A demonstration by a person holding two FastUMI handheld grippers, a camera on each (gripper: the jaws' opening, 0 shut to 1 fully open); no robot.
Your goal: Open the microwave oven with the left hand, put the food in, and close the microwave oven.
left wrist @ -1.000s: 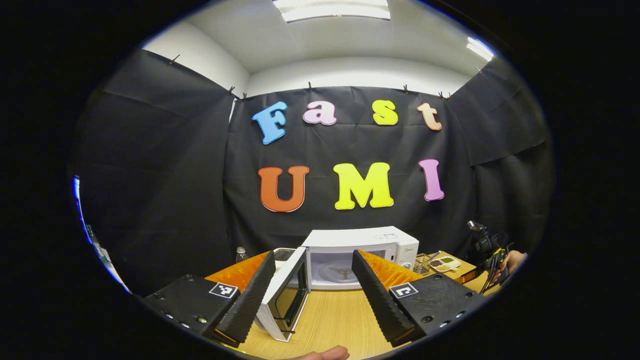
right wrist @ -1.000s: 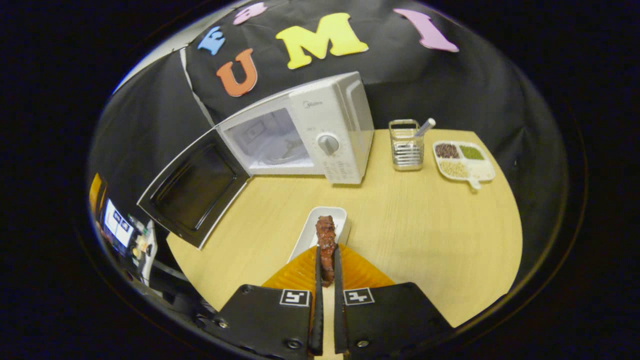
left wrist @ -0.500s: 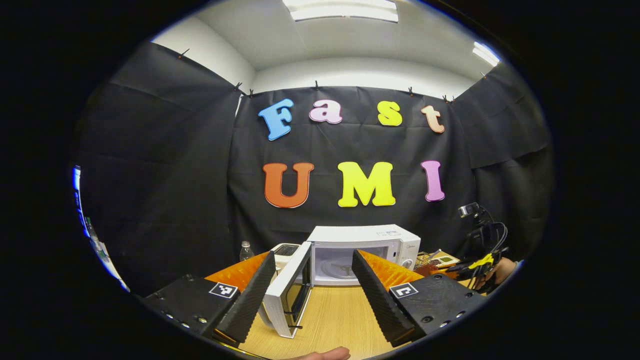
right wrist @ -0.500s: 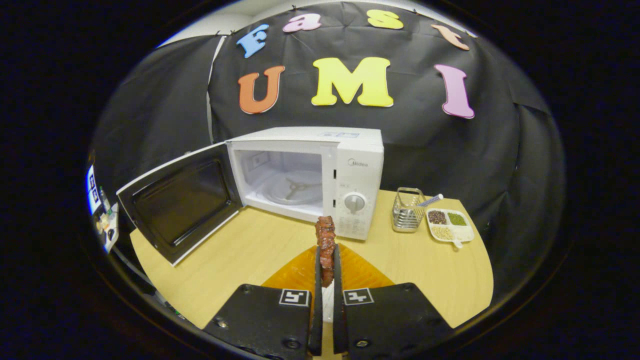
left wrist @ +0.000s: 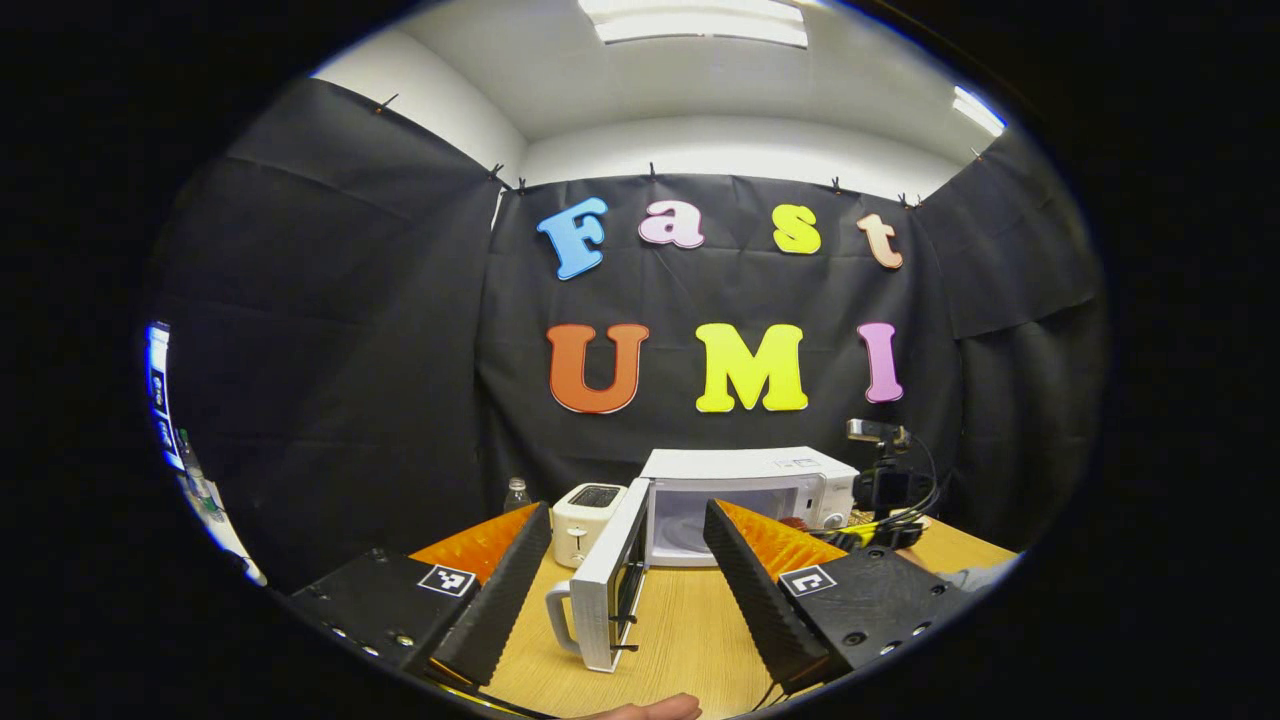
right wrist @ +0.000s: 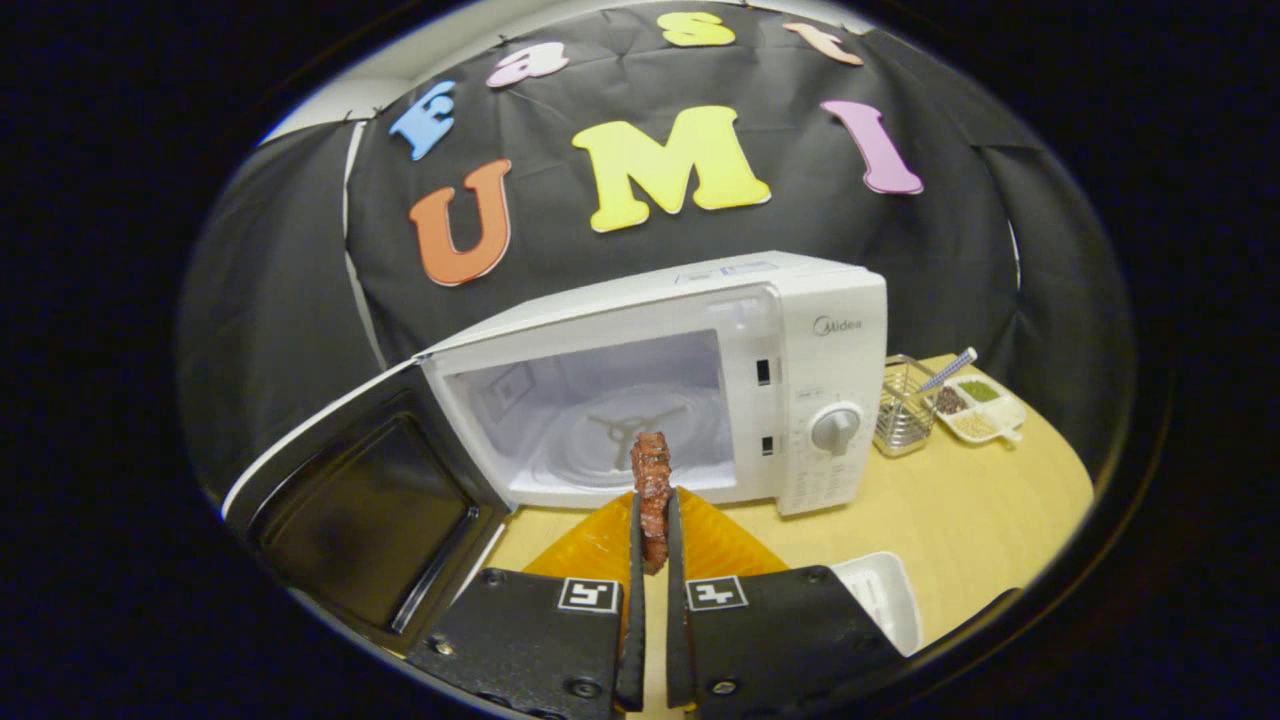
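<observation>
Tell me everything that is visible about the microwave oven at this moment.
The microwave oven is a white box that looks like painted metal and plastic, standing on the wooden table before the black cloth wall. Its door, with a dark window, is swung wide open on the left side. Inside, the pale cavity shows a turntable with a three-armed hub. The control panel on the right bears one round dial. The right gripper holds the food just in front of the opening.
</observation>
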